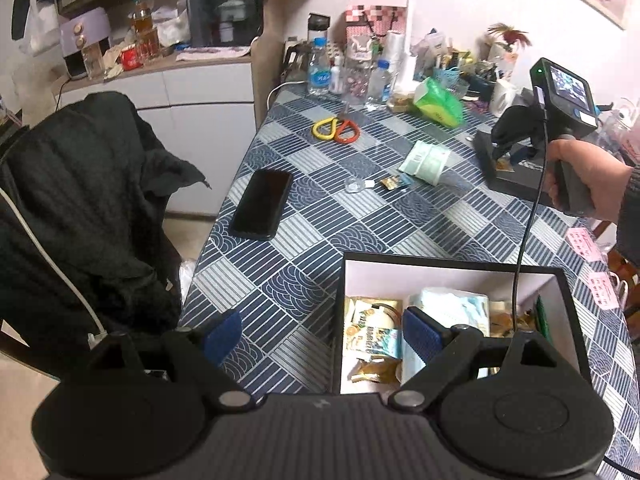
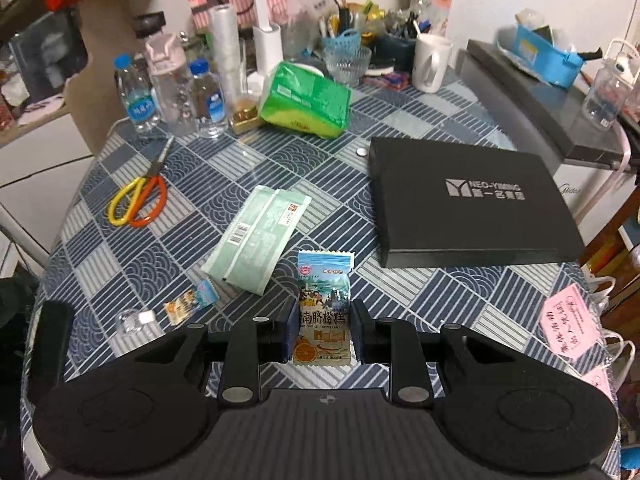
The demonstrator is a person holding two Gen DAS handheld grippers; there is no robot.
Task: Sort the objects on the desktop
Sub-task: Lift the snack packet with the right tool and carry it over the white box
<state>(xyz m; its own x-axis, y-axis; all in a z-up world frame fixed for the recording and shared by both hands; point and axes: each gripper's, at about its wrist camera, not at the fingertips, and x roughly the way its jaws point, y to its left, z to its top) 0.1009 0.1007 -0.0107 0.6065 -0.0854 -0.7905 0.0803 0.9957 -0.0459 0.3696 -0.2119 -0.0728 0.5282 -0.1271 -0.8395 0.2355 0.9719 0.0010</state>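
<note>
1. Right now the right gripper [image 2: 324, 330] has its jaws narrowed onto a snack packet [image 2: 325, 308], pads on both long edges, so it's held; packet looks lifted off the table, tho fisheye makes height hard to judge.
2. Packet long axis runs 12–6 o'clock in the right wrist view: crimped top at 12, orange-printed end at 6, printed face up.
3. Left gripper [image 1: 324, 334] has jaws wide apart w/ nothing between them, hovering over the near-left corner of the open black box [image 1: 456, 262], which already has packets & a pack of masks inside.
4. Doing it well, imo: keep squeeze light (the wrapper is soft & will crumple), carry it level toward the box at approx 6 o'clock of the table, release low inside so it doesn't bounce off the rim.
5. Watch the left gripper's cable & keep that gripper out of the drop path.
6. Left to sort, as I read it: green sachet [image 2: 258, 236] at 11 o'clock of the packet, small candy [image 2: 192, 302] at 9, scissors [image 2: 138, 200] further at 10, phone [image 1: 262, 204].
7. Box lid [image 2: 468, 208] sits at 1 o'clock, apart from the packet.
</note>
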